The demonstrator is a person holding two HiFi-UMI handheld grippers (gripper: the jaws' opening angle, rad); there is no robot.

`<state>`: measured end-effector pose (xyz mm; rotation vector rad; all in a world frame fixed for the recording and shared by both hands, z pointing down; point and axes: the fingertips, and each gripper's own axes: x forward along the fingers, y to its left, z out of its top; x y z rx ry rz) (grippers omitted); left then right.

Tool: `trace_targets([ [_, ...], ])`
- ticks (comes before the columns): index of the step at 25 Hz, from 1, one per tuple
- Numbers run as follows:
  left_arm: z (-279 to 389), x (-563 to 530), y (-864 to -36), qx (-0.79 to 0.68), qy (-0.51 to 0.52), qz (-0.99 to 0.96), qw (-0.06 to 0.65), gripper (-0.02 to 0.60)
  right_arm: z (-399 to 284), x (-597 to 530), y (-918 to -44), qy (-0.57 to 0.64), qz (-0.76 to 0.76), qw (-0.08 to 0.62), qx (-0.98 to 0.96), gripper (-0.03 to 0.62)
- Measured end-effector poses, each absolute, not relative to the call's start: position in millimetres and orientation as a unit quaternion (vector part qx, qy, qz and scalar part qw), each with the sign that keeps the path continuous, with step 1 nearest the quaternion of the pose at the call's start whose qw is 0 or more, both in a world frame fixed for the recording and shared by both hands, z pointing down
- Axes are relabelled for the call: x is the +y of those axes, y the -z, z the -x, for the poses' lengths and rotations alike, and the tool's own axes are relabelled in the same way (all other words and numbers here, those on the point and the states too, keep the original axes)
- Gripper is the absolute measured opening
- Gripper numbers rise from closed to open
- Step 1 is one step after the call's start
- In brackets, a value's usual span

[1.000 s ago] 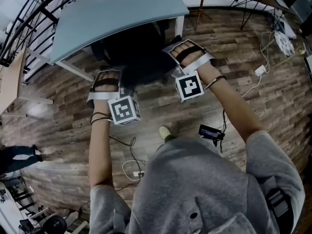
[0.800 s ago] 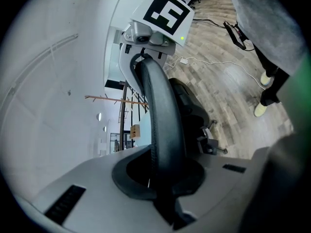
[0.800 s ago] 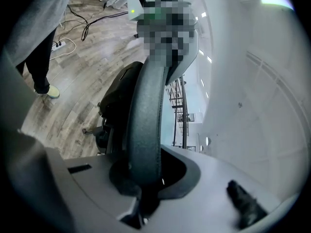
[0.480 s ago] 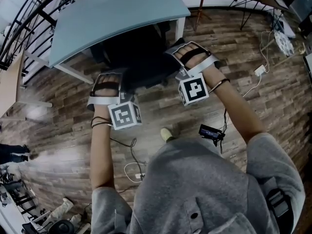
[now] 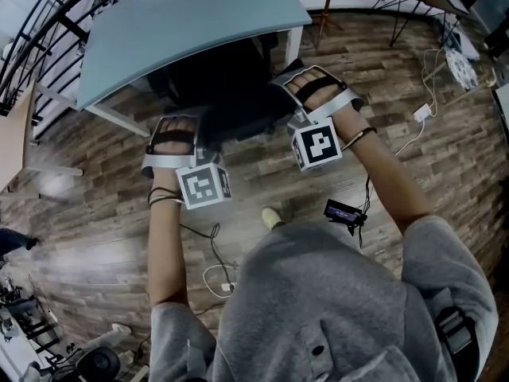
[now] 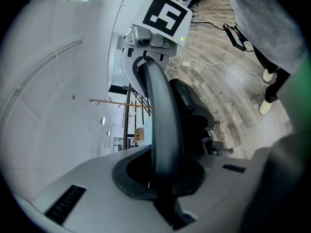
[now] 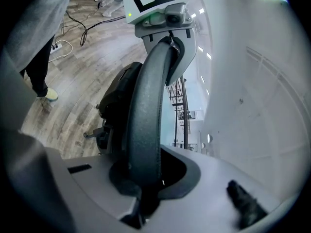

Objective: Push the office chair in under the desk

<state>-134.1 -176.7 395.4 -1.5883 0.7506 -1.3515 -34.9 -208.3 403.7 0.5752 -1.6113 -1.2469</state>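
Note:
A black office chair [image 5: 227, 82] stands partly under the pale blue desk [image 5: 183, 18], its back towards me. Both grippers hold the top rim of the backrest. My left gripper [image 5: 176, 130] is shut on the rim's left part, my right gripper [image 5: 308, 86] on its right part. In the left gripper view the dark curved backrest rim [image 6: 163, 106] runs out from between the jaws of the left gripper [image 6: 163, 178] to the right gripper's marker cube [image 6: 165, 13]. The right gripper view shows the same backrest rim [image 7: 146, 110] clamped in the right gripper [image 7: 143, 178].
The floor is wood plank. Cables and a power strip [image 5: 219, 281] lie by my feet, a small black device [image 5: 343, 212] to the right, a white adapter [image 5: 421, 114] with its cord further right. Metal railings [image 5: 40, 22] stand at the upper left, desk legs [image 5: 119, 119] beside the chair.
Both grippers keep their hold on the backrest rim and have barely shifted. A person's legs at the left edge have moved almost out of view.

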Motion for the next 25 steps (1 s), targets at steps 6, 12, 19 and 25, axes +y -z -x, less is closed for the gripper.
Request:
trace_targets([
  [6, 141, -190, -400, 0.305, 0.543, 0.635, 0.457, 0.035, 39, -219, -411, 0.513, -0.246, 0.494, -0.657, 0.035],
  [12, 153, -213, -397, 0.299, 0.543, 0.641, 0.452, 0.035, 53, -241, -403, 0.512, -0.252, 0.490, -0.658, 0.035],
  [19, 151, -230, -394, 0.299, 0.539, 0.640, 0.460, 0.035, 51, -258, -402, 0.509, -0.255, 0.496, -0.656, 0.035],
  [25, 150, -238, -396, 0.296, 0.544, 0.640, 0.456, 0.035, 50, -266, -403, 0.508, -0.256, 0.493, -0.658, 0.035],
])
